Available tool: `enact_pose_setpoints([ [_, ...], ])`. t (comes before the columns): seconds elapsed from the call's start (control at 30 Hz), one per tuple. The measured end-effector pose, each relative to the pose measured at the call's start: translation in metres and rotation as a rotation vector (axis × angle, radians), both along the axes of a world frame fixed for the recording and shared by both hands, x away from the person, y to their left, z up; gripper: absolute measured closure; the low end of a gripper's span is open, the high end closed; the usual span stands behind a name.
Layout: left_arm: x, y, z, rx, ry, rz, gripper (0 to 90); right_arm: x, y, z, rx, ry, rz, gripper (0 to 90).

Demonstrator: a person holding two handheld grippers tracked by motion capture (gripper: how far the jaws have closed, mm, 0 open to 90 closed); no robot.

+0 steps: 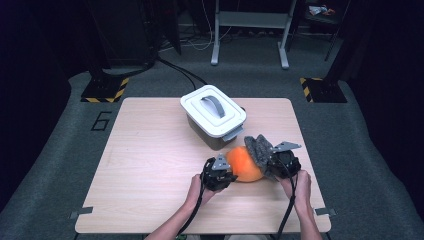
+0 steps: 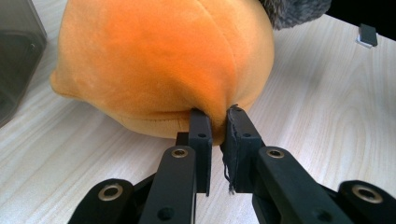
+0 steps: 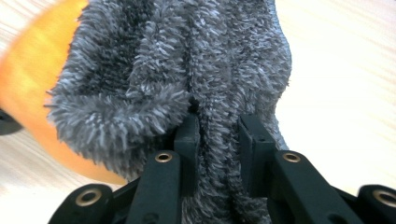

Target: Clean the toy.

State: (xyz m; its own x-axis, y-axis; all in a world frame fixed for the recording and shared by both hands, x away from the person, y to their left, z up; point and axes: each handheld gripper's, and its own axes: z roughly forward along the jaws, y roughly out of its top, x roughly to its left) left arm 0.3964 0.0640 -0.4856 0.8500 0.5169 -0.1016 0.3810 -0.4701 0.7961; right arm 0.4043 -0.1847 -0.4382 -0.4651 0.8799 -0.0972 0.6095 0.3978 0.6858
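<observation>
2 hands low at the near edge — left gripper (image 1: 218, 172) fingers pinching orange plush (image 1: 244, 163), right gripper (image 1: 282, 162) clamping grey cloth (image 1: 258, 148).

Orange plush (image 1: 244, 163), grey fuzzy cloth (image 1: 258, 148) touching

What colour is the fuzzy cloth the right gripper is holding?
Grey, a shaggy plush cloth; it shows best in the right gripper view.

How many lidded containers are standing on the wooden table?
1. The white-lidded container stands at the table's far middle, just beyond the orange plush. Nothing suggests another is hidden.
</observation>
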Motion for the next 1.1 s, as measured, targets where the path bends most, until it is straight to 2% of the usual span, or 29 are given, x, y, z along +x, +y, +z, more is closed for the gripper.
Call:
enact_pose_setpoints([
  [0.23,0.0,0.0,0.0,-0.004,0.005,0.002,81.9,0.006,-0.012,-0.013,0.001,0.026,-0.037,71.7],
  [0.3,0.0,0.0,-0.001,-0.006,0.005,0.005,81.9,0.008,-0.015,-0.02,0.005,0.055,-0.061,71.7],
  [0.37,0.0,0.0,-0.001,-0.007,0.007,0.005,81.9,0.01,-0.017,-0.023,0.0,0.048,-0.057,71.7],
  [0.4,0.001,0.0,-0.001,-0.005,0.007,0.006,81.9,0.012,-0.019,-0.028,-0.006,0.068,-0.072,71.7],
  [0.53,0.001,0.001,-0.001,-0.002,0.005,0.007,81.9,0.016,-0.022,-0.038,-0.015,0.089,-0.08,71.7],
  [0.6,0.001,0.001,-0.002,-0.002,0.007,0.009,81.9,0.019,-0.022,-0.047,-0.017,0.116,-0.085,71.7],
  [0.7,0.001,0.001,-0.002,-0.001,0.007,0.008,81.9,0.021,-0.024,-0.05,-0.019,0.121,-0.088,71.7],
  [0.8,0.002,0.003,-0.002,0.005,0.007,0.009,81.8,0.017,-0.027,-0.042,-0.025,0.109,-0.103,71.7],
  [0.93,0.002,0.004,-0.003,0.005,0.009,0.012,81.8,0.008,-0.029,-0.021,-0.02,0.046,-0.123,71.6],
  [0.97,0.002,0.004,-0.003,0.009,0.009,0.01,81.7,0.005,-0.03,-0.014,-0.009,0.024,-0.107,71.6],
  [1.0,0.002,0.004,-0.003,0.007,0.01,0.012,81.8,-0.002,-0.026,-0.002,-0.004,-0.022,-0.094,71.6],
  [1.03,0.002,0.004,-0.003,0.007,0.01,0.012,81.8,-0.002,-0.026,-0.002,-0.004,-0.022,-0.094,71.6],
  [1.07,0.002,0.004,-0.003,0.007,0.01,0.012,81.7,-0.008,-0.019,0.01,0.006,-0.054,-0.061,71.6],
  [1.1,0.002,0.004,-0.003,0.009,0.01,0.011,81.7,-0.01,-0.014,0.014,0.01,-0.075,-0.039,71.6],
])
